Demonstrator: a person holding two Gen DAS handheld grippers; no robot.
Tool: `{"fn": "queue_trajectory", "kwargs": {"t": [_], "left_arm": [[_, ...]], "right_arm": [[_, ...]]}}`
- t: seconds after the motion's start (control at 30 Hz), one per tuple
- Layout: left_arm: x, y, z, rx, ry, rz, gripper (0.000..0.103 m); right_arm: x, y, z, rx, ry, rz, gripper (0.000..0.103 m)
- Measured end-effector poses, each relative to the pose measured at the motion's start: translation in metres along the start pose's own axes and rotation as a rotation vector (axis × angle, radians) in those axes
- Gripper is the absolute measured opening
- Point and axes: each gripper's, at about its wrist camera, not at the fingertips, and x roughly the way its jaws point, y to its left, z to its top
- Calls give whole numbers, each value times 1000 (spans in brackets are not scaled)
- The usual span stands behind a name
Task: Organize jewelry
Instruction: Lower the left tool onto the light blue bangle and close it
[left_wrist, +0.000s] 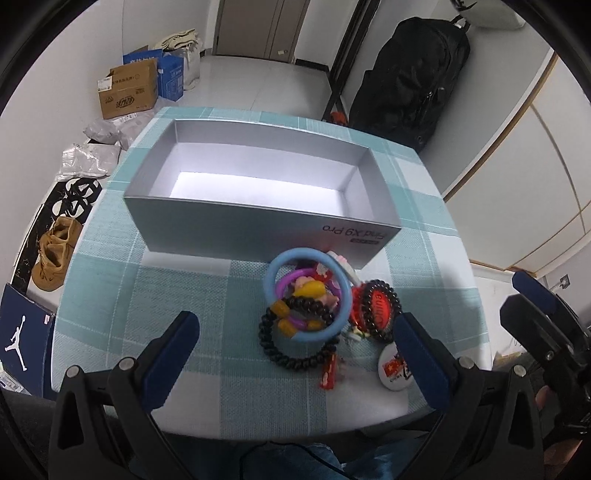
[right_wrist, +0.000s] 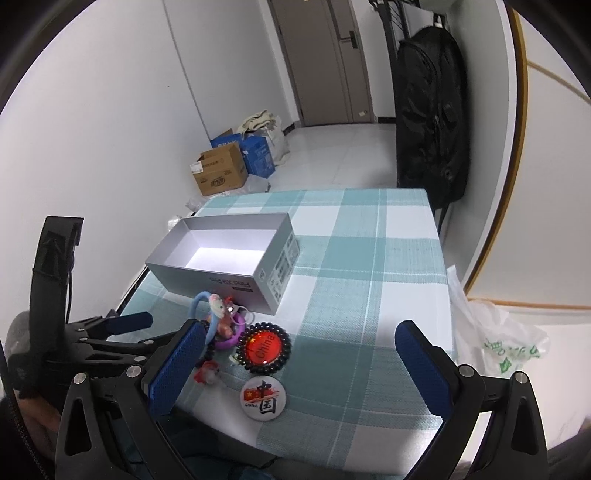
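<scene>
Even indoor light, sharp centre, strong fisheye bending at the edges.

A white glare patch lies on the floor of the open box (left_wrist: 258, 184) in both views, so the light comes from above. Shadows on the checked tablecloth (right_wrist: 369, 277) are soft and short. Black vignette fills the corners from 7 to 11 o'clock; walls curve strongly at 3 o'clock.

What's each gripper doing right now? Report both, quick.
Left gripper: open, holding nothing, above the jewelry pile.
Right gripper: open, holding nothing, near the white China badge.
</scene>
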Motion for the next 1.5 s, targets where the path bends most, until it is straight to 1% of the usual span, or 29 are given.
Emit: {"fn": "queue_trajectory", "kwargs": {"t": [0.17,0.23,0.3,0.43,0.47,0.5,0.53,0.57,0.6,0.67,0.73,0.77,0.83,0.93,0.97,1.1,1.2,1.33,1.5], "left_arm": [[9,4,10,-6,10,-3,101],[13,8,14,-24,19,-23,96],[17,11,16,-39,35,-36,87],[21,12,15,-53,48,-62,83],[21,10,15,-46,48,-63,78],[20,8,15,-36,51,-68,70],[20,6,14,-25,55,-71,66],[21,4,14,-15,60,-70,59],[22,3,14,-10,64,-72,49],[23,5,14,-14,73,-85,39],[22,7,14,-17,71,-86,38],[20,9,14,-20,67,-89,35],[18,10,15,-24,64,-105,32],[17,9,16,-20,59,-101,27],[18,8,16,-18,60,-100,22],[16,6,17,-2,55,-93,17],[14,8,18,-11,52,-100,15],[11,9,19,-17,47,-115,14],[6,10,21,-29,32,-150,14]], "right_arm": [[8,-9,0,36,31,8,103],[9,-11,0,46,38,9,103],[11,-14,0,61,46,14,103],[13,-19,0,93,57,25,103],[13,-19,0,97,59,28,103],[13,-19,1,100,61,30,103],[14,-19,1,101,63,31,103],[14,-18,1,101,66,32,103],[14,-18,1,100,67,33,103],[15,-18,1,97,69,32,103],[15,-17,0,96,68,31,103],[15,-18,0,97,68,29,103],[16,-18,0,101,67,29,103],[17,-19,0,107,69,26,103],[17,-19,-1,109,71,25,103],[18,-19,-1,106,70,23,103],[19,-18,-1,103,73,19,103],[19,-18,-1,106,74,19,103],[20,-16,-1,101,79,23,103]]}}
